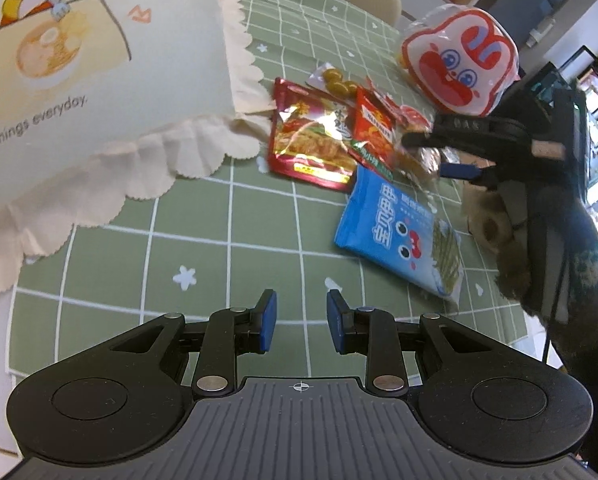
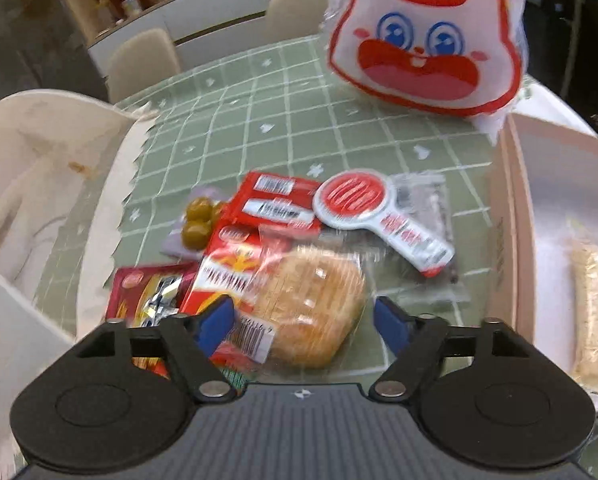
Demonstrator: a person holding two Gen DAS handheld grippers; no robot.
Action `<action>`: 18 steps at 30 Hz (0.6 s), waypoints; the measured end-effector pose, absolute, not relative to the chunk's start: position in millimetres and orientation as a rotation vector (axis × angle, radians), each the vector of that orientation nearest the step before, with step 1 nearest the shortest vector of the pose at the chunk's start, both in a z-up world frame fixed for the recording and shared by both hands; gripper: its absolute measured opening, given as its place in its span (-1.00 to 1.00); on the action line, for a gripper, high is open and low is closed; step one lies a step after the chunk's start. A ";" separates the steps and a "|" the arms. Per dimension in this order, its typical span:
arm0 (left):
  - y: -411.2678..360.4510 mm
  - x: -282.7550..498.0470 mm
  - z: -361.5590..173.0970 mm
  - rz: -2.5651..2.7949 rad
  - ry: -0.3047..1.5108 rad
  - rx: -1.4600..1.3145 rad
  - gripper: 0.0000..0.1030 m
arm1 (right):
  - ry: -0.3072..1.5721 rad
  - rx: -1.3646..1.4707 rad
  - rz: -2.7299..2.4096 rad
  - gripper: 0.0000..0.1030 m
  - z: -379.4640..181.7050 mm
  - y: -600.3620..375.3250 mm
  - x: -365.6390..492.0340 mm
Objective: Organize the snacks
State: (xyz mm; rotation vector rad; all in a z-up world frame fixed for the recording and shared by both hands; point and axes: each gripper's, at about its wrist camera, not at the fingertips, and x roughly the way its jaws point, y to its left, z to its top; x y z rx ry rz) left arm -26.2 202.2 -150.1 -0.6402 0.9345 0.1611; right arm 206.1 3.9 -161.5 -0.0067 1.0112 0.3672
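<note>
A pile of snack packets lies on the green checked tablecloth (image 2: 283, 92). A wrapped round bread (image 2: 311, 304) is on top, between the blue pads of my right gripper (image 2: 305, 320); the jaws stand apart and the right pad is clear of the wrapper. Around the bread are red packets (image 2: 275, 204), a pack of green olives (image 2: 199, 220) and a white-and-red paddle-shaped packet (image 2: 379, 216). In the left wrist view my left gripper (image 1: 299, 320) is open and holds nothing, hovering over bare cloth. A blue seaweed packet (image 1: 399, 232) and a red foil packet (image 1: 311, 140) lie ahead of it, with my right gripper (image 1: 435, 156) over the pile.
A puffy white bag with a red rabbit face (image 2: 427, 36) stands behind the pile. A pink box (image 2: 511, 208) at the right holds a pale snack bar (image 2: 591, 312). A cream fabric bin with a frilled edge (image 1: 99, 60) stands at the left. Chairs (image 2: 143, 60) line the table's far side.
</note>
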 end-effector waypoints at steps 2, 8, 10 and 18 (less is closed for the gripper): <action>200.5 -25.7 -153.3 0.151 0.939 -0.654 -0.40 | 1.027 -0.023 0.416 0.12 -160.1 -0.9 195.0; 182.4 -10.8 -161.6 0.072 0.956 -0.685 -0.40 | 1.028 -0.102 0.470 0.09 -154.9 -22.9 136.7; 174.6 -4.4 -163.3 0.052 0.964 -0.687 -0.40 | 1.045 -0.088 0.484 0.09 -151.9 -31.8 120.1; 161.1 10.9 -158.7 0.020 0.988 -0.662 -0.40 | 0.990 -0.131 0.437 0.26 -142.1 -59.8 75.8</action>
